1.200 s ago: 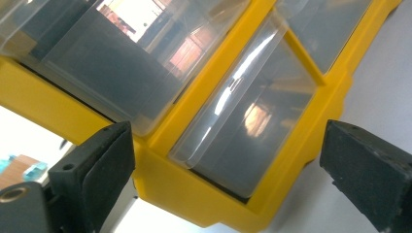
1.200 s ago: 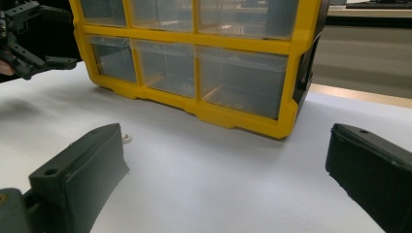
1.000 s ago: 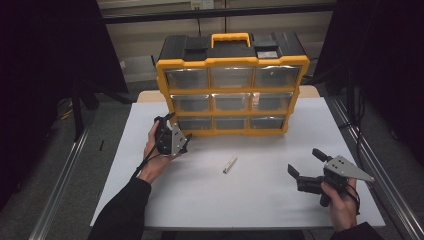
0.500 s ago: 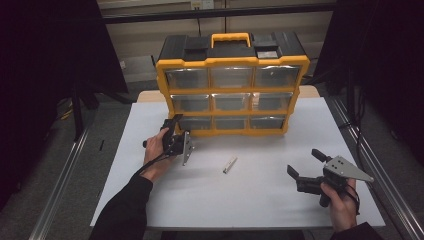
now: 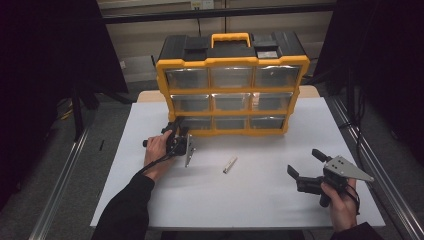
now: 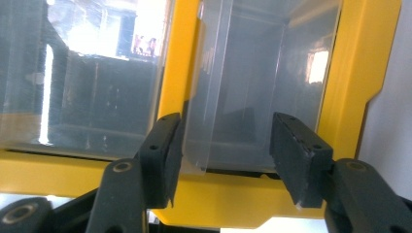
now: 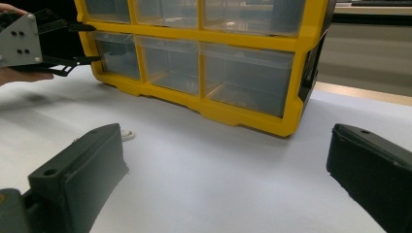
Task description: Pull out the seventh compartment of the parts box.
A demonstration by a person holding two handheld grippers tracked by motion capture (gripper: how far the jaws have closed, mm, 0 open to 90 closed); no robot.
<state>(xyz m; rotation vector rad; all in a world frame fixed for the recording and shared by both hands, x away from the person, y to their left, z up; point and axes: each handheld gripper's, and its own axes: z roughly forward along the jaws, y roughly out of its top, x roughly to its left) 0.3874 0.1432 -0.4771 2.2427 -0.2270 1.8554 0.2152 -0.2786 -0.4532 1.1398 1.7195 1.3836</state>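
Progress looks early: nothing has been pulled out of the organizer yet, judging by the drawer fronts sitting flush. Nearest, at about five o'clock on the white table (image 5: 260, 200), the right gripper (image 5: 306, 165) rests in the person's hand with jaws spread wide and empty. Toward the middle lies a small pale metal piece (image 5: 230, 164), untouched, probably meant for a drawer. At nine o'clock the left gripper (image 6: 224, 145) has just been closing its jaws around the front lip of the bottom-left clear drawer (image 6: 243, 97); the pads stand either side of it, not yet pressing. Farthest, at twelve, stands the yellow-and-black drawer organizer (image 5: 232, 65). No brand, label or writing is readable anywhere.
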